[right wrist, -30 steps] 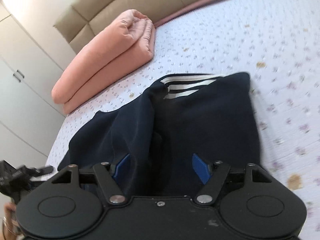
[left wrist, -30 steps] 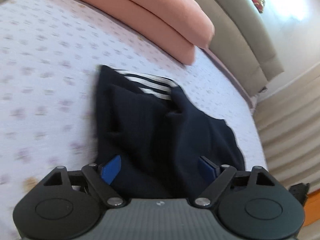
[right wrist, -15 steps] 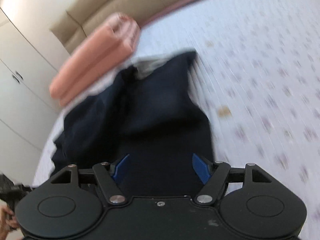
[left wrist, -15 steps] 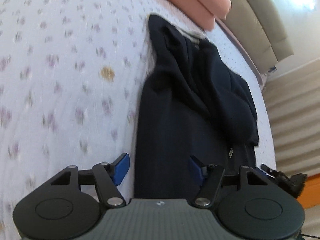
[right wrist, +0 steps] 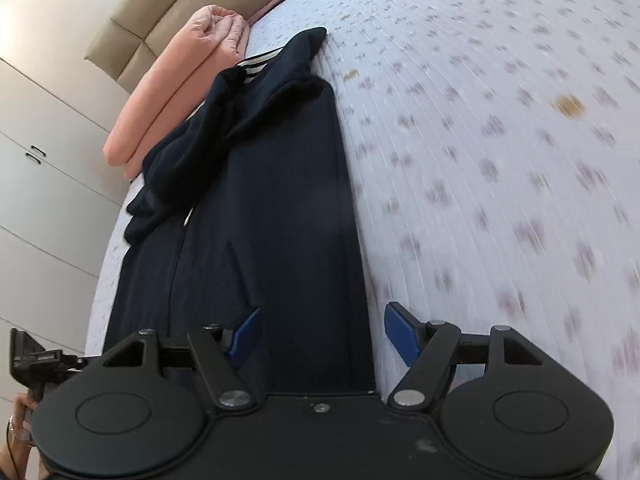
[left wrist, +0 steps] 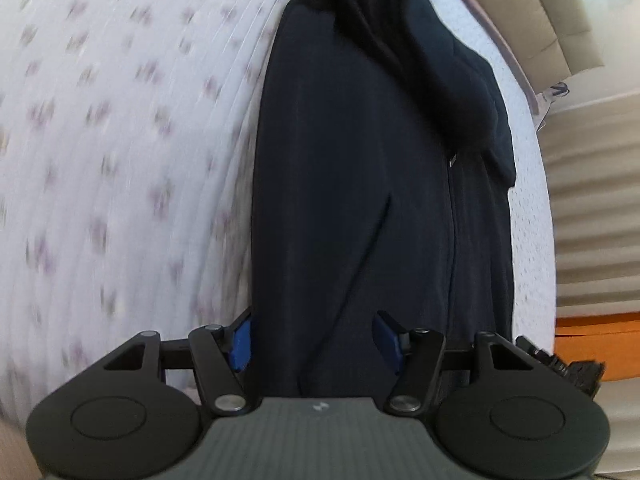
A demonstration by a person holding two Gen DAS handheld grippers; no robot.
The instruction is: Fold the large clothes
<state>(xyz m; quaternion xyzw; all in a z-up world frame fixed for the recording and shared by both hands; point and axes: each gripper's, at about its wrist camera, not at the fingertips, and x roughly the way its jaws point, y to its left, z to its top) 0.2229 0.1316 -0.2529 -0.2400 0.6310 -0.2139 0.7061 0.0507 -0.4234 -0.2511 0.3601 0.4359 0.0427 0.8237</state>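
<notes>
A dark navy zip jacket (left wrist: 360, 184) lies stretched lengthwise on the bed, with its upper part and sleeves bunched at the far end. White stripes (right wrist: 252, 66) show near its collar. My left gripper (left wrist: 314, 340) is open, its blue pads astride the jacket's near hem at the left edge. My right gripper (right wrist: 324, 334) is open over the jacket (right wrist: 264, 200), astride its right edge at the near hem. Whether the pads touch the cloth cannot be told.
The bed sheet (right wrist: 500, 140) is white with small purple flowers. A folded pink duvet (right wrist: 176, 84) lies at the head of the bed by the beige headboard (right wrist: 160, 12). White wardrobe doors (right wrist: 36, 184) stand to the left. The other gripper (right wrist: 32, 360) shows at the lower left.
Both grippers have pulled back toward the foot of the bed. The jacket, crumpled a second ago, now lies stretched out long and flat. Both grippers stay open.
</notes>
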